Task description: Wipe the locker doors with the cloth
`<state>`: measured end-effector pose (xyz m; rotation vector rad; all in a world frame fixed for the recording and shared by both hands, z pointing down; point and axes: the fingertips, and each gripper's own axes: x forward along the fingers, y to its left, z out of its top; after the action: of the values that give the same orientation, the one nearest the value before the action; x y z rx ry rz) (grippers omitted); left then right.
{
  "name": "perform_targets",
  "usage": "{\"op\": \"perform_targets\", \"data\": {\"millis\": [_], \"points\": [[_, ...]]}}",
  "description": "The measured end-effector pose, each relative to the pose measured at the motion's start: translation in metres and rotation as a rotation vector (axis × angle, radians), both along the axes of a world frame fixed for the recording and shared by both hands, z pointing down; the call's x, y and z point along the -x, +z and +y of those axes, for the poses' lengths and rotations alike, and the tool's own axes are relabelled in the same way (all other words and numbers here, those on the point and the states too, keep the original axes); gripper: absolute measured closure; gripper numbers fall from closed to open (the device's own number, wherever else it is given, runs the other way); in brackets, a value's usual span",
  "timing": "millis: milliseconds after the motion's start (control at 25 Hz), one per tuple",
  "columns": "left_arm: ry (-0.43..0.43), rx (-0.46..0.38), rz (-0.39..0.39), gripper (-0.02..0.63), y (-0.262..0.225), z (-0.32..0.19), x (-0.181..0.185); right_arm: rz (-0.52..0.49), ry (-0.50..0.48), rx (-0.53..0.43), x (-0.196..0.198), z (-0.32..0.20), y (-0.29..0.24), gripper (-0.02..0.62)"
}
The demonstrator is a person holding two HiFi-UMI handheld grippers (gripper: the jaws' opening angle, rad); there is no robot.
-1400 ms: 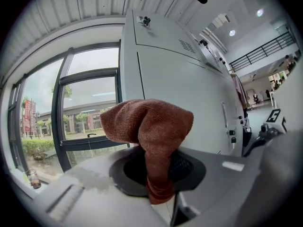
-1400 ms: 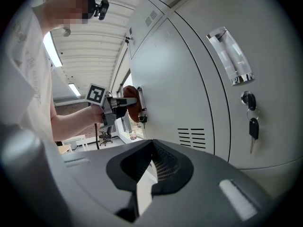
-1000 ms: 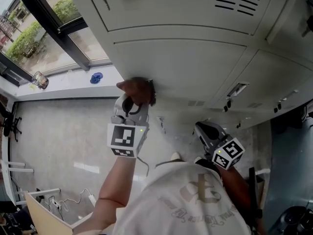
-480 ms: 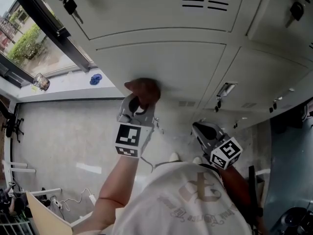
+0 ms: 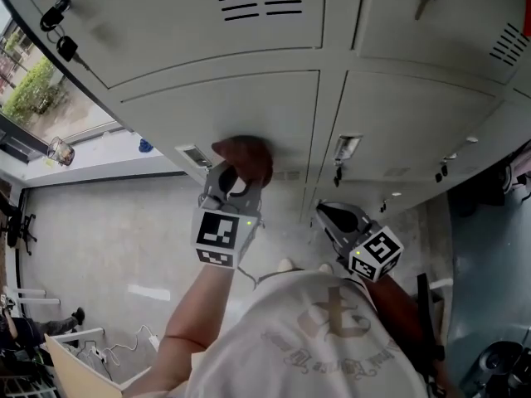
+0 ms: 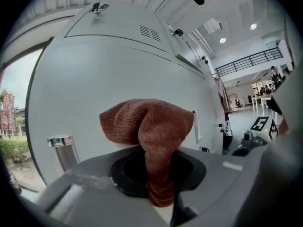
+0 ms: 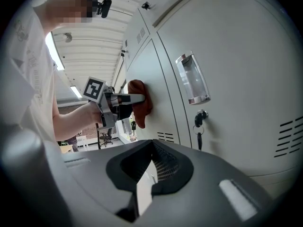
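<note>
Pressing the cloth (image 5: 246, 154) on the locker door (image 5: 241, 106), my left hand-held gripper (image 5: 231, 179) clamps it; the right hand-held gripper (image 7: 146, 186) is clenched, empty.

A pale, glossy floor (image 5: 108, 239) runs left to a window (image 5: 21, 106) with greenery outside and a white sill (image 5: 99, 152), while far off, round ceiling lights (image 6: 222, 40) shine above a railed balcony (image 6: 246, 60).

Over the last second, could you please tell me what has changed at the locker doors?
The left hand-held gripper slid the cloth rightward along the lower part of the locker door, clear of the handle, toward the seam with the next door. It stayed shut on the cloth, pressed to the door. The right hand-held gripper stayed low and empty.
</note>
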<state>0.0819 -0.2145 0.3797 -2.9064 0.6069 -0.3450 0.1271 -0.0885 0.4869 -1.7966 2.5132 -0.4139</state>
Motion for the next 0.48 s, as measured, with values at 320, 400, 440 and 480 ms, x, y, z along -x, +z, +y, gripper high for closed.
{"op": "perform_targets", "data": {"millis": [320,400,440,480], "points": [[0.067,0.016,-0.001,0.526,0.004,0.016,-0.032,0.001,0.016,-0.013,-0.014,-0.003,-0.006,0.588],[0.045,0.001,-0.002,0.526,-0.002,0.015,-0.032,-0.002,-0.008,-0.029,-0.012,-0.009,-0.009,0.588],[0.048,-0.002,-0.003,0.526,-0.002,0.019,-0.036,0.000,-0.012,-0.027,-0.014,-0.007,-0.011,0.588],[0.057,0.001,-0.002,0.526,-0.002,0.024,-0.041,0.004,-0.012,-0.022,-0.016,-0.003,-0.011,0.588]]}}
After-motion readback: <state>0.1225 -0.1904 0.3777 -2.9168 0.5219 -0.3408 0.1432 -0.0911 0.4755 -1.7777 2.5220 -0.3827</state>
